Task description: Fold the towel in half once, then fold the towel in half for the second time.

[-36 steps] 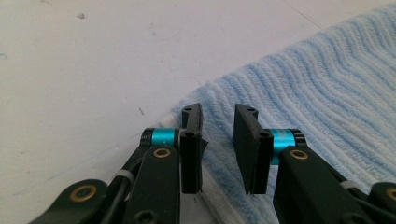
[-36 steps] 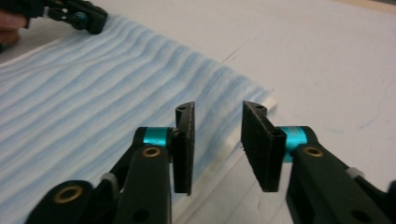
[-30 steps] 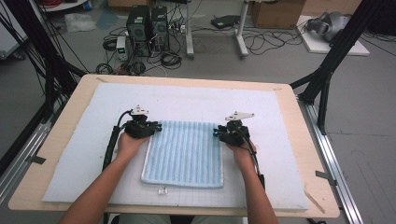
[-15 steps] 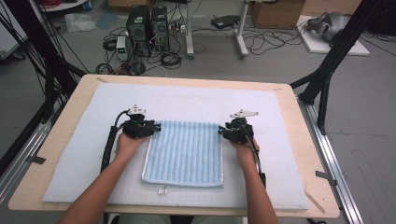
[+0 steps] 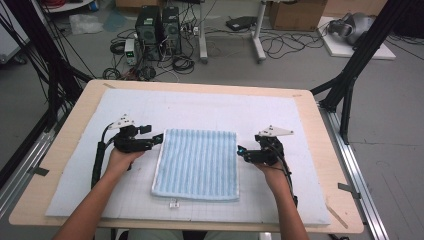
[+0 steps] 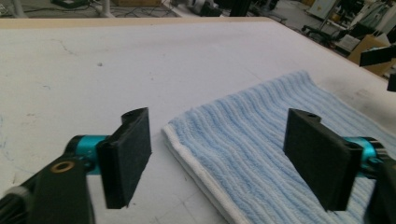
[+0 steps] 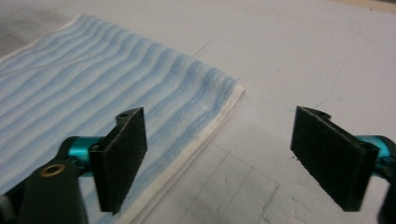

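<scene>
A folded light-blue striped towel (image 5: 197,162) lies flat on the white mat (image 5: 210,107) in the middle of the table. My left gripper (image 5: 157,139) hovers just off the towel's far left corner. Its jaws have just been opening and stand wide with nothing pinched. In the left gripper view that towel corner (image 6: 261,140) lies on the mat beyond the left gripper (image 6: 219,135). My right gripper (image 5: 242,151) sits beside the towel's right edge, its jaws also just opened and empty. The right gripper view shows the right gripper (image 7: 224,135) over bare mat, with the towel's edge (image 7: 140,88) to the left.
The mat covers a wooden table (image 5: 325,150) with bare borders. A small white tag (image 5: 174,204) lies at the towel's near edge. Black frame posts (image 5: 350,80) stand at both sides. Computer towers (image 5: 157,25) and cables are on the floor beyond.
Both grippers have drawn outward off the towel's far corners, and their jaws have opened. The towel stays flat on the mat.
</scene>
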